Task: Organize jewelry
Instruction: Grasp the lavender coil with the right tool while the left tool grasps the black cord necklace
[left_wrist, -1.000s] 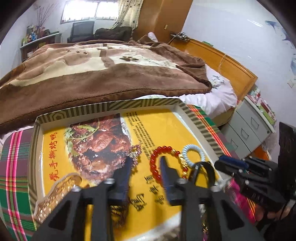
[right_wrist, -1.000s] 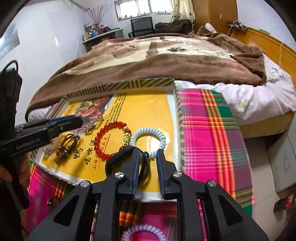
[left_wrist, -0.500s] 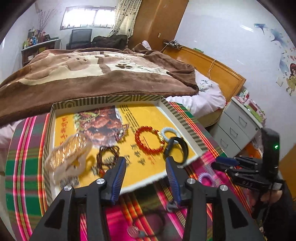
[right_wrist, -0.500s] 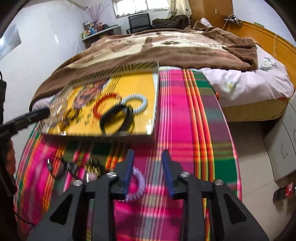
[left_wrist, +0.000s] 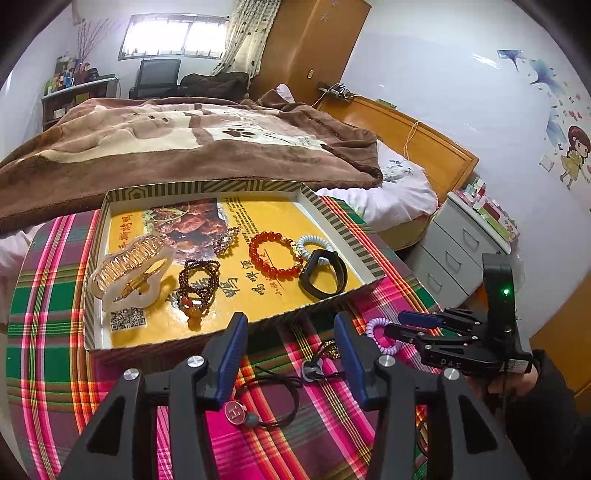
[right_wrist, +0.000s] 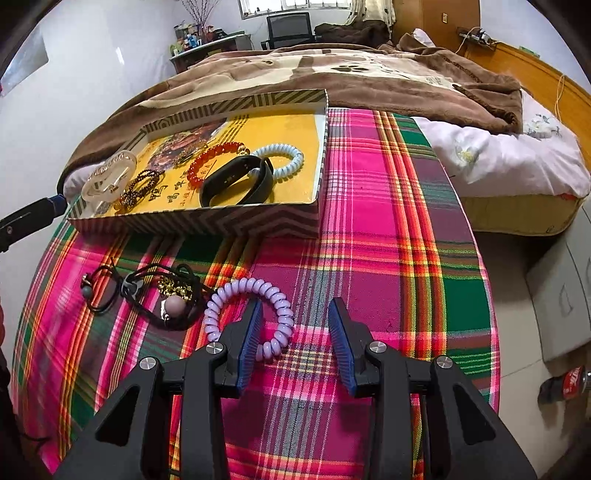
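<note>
A shallow cardboard tray (left_wrist: 341, 229) with striped walls and a yellow printed floor sits on a plaid tablecloth (right_wrist: 388, 229) and holds most of the jewelry: a clear hair claw (left_wrist: 127, 271) at its left, a dark beaded bracelet (left_wrist: 197, 284) beside it, a red bead bracelet (left_wrist: 275, 254), a pale blue coil hair tie (left_wrist: 314, 243) and a black wristband (left_wrist: 325, 275) lying against that coil near the tray's right wall. On the cloth in front of the tray lie black cords (right_wrist: 122, 284) with a small gold chain (right_wrist: 175, 286) and a round bead, and just right of them a lilac coil hair tie (right_wrist: 247, 317). The right gripper (right_wrist: 293, 326) hangs low over the cloth with its jaws spread apart, the left finger (right_wrist: 251, 332) lying across the lilac coil's ring and the other finger outside it, gripping nothing. The left gripper (left_wrist: 288, 354) hovers in front of the tray's near wall, jaws wide apart and empty, above the black cords.
</note>
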